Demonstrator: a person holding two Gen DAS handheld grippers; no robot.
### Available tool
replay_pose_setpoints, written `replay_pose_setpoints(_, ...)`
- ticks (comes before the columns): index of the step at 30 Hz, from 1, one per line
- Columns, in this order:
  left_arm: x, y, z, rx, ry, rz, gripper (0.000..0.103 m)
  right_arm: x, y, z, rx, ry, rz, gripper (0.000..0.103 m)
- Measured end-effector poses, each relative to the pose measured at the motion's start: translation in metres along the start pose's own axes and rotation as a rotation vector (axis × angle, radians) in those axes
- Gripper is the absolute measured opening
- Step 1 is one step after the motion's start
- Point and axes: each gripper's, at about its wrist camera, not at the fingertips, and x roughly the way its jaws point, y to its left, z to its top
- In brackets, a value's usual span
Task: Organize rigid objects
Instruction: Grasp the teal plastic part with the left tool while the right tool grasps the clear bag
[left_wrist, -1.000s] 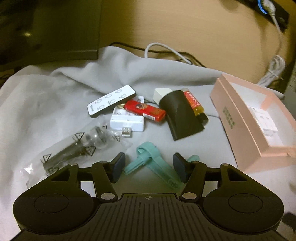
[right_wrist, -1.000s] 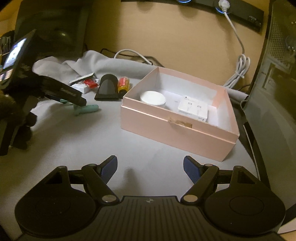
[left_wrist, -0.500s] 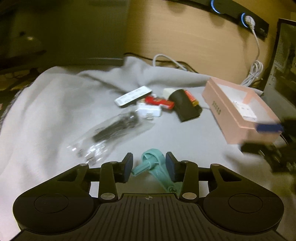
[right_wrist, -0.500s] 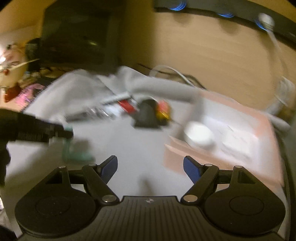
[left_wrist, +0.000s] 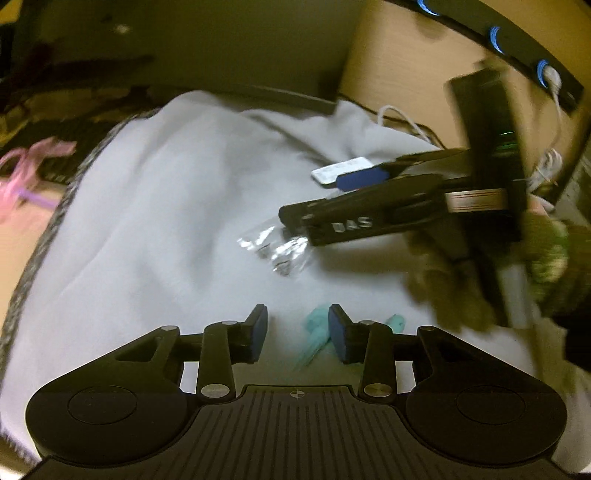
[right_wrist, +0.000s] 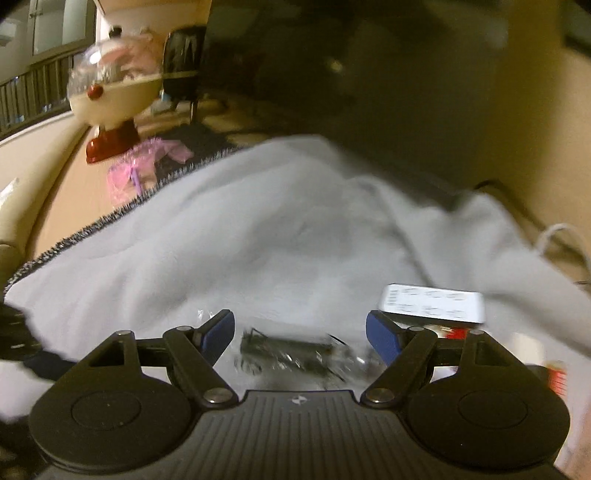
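Early stage: left hand-held gripper (left_wrist: 297, 334) closing round teal clip (left_wrist: 314, 332), bottom centre; right hand-held gripper (right_wrist: 300, 332) gaping over bagged item (right_wrist: 291, 350), lower centre; white remote (right_wrist: 432, 303) etc. unsorted on grey cloth (right_wrist: 258, 240).

1. Soft grey fleece cloth (left_wrist: 155, 221), matt, with a rough darker knitted edge.
2. Crinkled clear plastic bag (right_wrist: 295, 350), glossy, glinting.
3. Teal plastic clip (left_wrist: 314, 332), smooth.
4. White plastic remote (right_wrist: 432, 304), smooth, slightly shiny.
5. Light wooden desktop (left_wrist: 399, 70), smooth, matt.
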Motion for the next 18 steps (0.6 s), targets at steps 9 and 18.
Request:
replay_pose_setpoints(9,-0.010,-0.007,-0.007,-0.060,0.083,-0.140,0.041,-0.014,-0.021,-0.035,0.128,0.095,0.060,0.056)
replay_pose_setpoints(18,0.038,-0.026,0.003,-0.073,0.065,-0.060,0.041,-0.104,-0.013,-0.115,0.234,0.103,-0.079,0.050)
